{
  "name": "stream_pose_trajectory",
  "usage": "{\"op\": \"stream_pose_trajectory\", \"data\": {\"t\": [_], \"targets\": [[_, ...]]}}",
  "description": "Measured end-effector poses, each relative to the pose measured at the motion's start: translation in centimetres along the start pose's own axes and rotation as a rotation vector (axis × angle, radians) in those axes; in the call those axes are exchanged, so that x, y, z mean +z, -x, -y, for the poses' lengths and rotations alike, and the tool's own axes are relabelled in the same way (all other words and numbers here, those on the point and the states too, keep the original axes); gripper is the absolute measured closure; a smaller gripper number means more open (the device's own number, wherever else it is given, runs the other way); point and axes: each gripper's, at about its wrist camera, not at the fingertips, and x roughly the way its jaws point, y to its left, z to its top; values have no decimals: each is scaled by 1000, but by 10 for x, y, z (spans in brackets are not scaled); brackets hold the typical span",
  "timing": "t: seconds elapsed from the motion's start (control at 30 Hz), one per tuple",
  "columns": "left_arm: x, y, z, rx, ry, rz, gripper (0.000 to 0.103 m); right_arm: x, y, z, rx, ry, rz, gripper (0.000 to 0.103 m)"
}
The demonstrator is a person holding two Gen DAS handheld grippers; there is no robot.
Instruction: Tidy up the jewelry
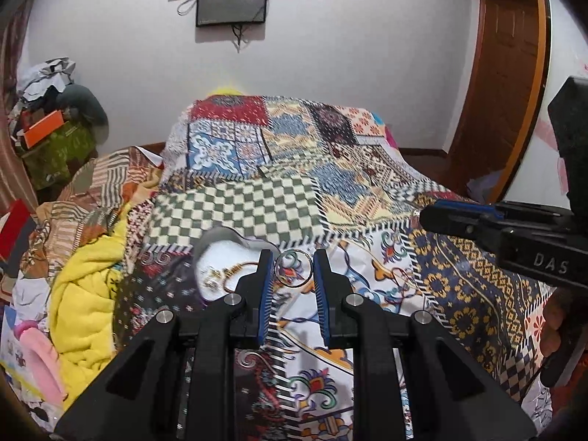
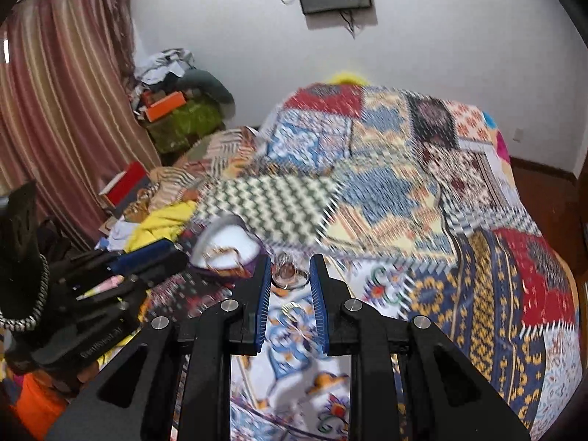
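My left gripper (image 1: 292,254) is shut on a thin silver hoop (image 1: 294,286), which is pinched between the blue pads just above the patchwork bedspread (image 1: 330,191). My right gripper (image 2: 290,259) has a second silver hoop (image 2: 288,275) between its pads, touching both; this one is blurred. A heart-shaped jewelry box (image 1: 224,257) with a white lining lies on the bed just left of both grippers and holds a gold chain and small pieces. The box (image 2: 228,244) is blurred in the right wrist view. The right gripper (image 1: 422,217) reaches in from the right; the left gripper (image 2: 176,257) shows at the left.
A yellow cloth (image 1: 84,294) and piled clothes lie left of the box. Boxes and bags (image 1: 55,139) are stacked in the far left corner by a curtain (image 2: 55,110). A wooden door (image 1: 507,73) stands on the right. A person's hand (image 1: 555,327) grips the right handle.
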Motion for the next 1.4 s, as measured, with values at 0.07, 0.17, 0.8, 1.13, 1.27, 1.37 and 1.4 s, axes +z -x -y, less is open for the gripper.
{"op": "stream_pose_trajectory", "data": {"t": [0.07,0.17,0.8,1.13,1.27,1.37,1.4], "targets": [[3,3,-6,7,11,14,83,6,0,-8,8,14,18,84],[9,8,-17,19,28,37,83,15,1,-18,21,32,41,84],[23,-1,-66,79,88,86,83,41,-40,-45,91,66,63,84],[3,-50,-80,53,132,-17,83,35,-89,-52,116,80,-36,84],[-4,-66,-83,44,140,-53,83,29,-107,-51,118,70,-75,84],[-8,-74,-83,39,137,-72,83,22,-118,-45,123,41,-103,84],[-9,-78,-82,39,133,-81,83,20,-121,-43,125,31,-114,84]]}}
